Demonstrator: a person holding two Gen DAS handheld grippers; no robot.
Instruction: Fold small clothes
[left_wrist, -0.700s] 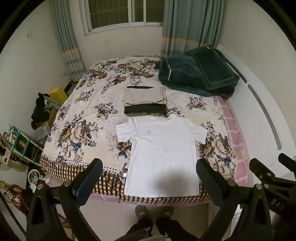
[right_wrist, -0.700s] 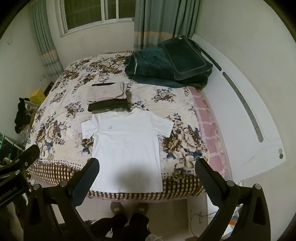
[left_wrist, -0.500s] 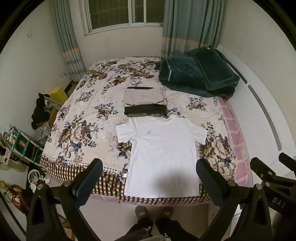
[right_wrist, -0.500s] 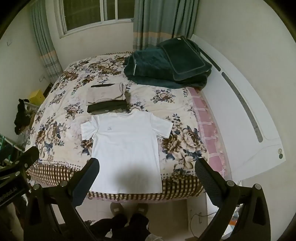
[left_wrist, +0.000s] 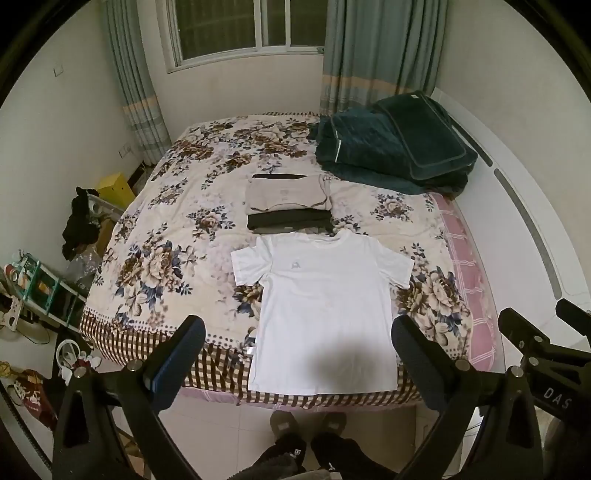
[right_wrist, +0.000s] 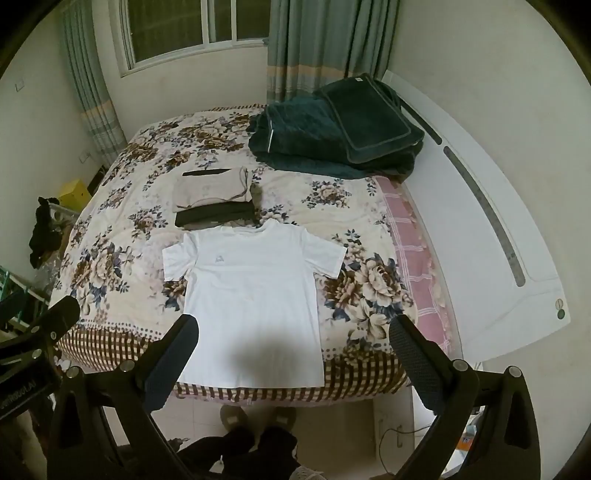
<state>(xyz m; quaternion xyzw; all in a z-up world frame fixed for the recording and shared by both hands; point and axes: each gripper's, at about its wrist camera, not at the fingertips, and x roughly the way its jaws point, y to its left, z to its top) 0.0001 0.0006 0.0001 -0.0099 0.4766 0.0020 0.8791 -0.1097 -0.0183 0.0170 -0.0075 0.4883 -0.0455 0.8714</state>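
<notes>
A white T-shirt (left_wrist: 325, 302) lies flat, face up, on the near part of the floral bed, its hem at the bed's front edge; it also shows in the right wrist view (right_wrist: 255, 295). My left gripper (left_wrist: 299, 343) is open and empty, held above the bed's front edge over the shirt's hem. My right gripper (right_wrist: 293, 339) is open and empty at the same height, to the right of the left one. A stack of folded clothes (left_wrist: 288, 203), beige on dark, lies just beyond the shirt's collar; it also shows in the right wrist view (right_wrist: 214, 199).
A dark green blanket and cushion (left_wrist: 391, 147) are piled at the bed's far right. The white headboard (right_wrist: 491, 229) runs along the right side. Shelves and clutter (left_wrist: 40, 288) stand on the floor at left. The person's slippered feet (left_wrist: 306, 428) stand at the bed's front edge.
Both grippers have barely shifted; the view has drifted very slightly. The shirt and the folded stack have not moved.
</notes>
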